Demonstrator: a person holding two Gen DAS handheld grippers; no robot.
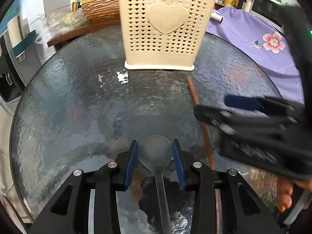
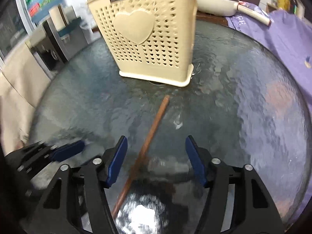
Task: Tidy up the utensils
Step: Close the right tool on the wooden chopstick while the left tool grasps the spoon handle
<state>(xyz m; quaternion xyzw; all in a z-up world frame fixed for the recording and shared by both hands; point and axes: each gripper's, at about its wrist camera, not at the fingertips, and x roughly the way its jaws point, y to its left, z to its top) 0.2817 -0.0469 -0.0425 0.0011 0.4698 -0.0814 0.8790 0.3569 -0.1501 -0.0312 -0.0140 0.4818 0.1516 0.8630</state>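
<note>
Between the left gripper's (image 1: 155, 157) jaws a grey spoon (image 1: 156, 154) is sitting clamped; right gripper (image 2: 156, 160) jaws are standing apart astride the chopstick (image 2: 150, 134) — closing comes next, then the holder (image 2: 148, 39) ahead.

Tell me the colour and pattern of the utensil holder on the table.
The utensil holder is cream, perforated with small heart-shaped holes around one raised heart; clearest in the left wrist view.

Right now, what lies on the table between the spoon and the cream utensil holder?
Nothing: in the left wrist view, only bare textured glass table separates the spoon from the cream utensil holder.
</note>
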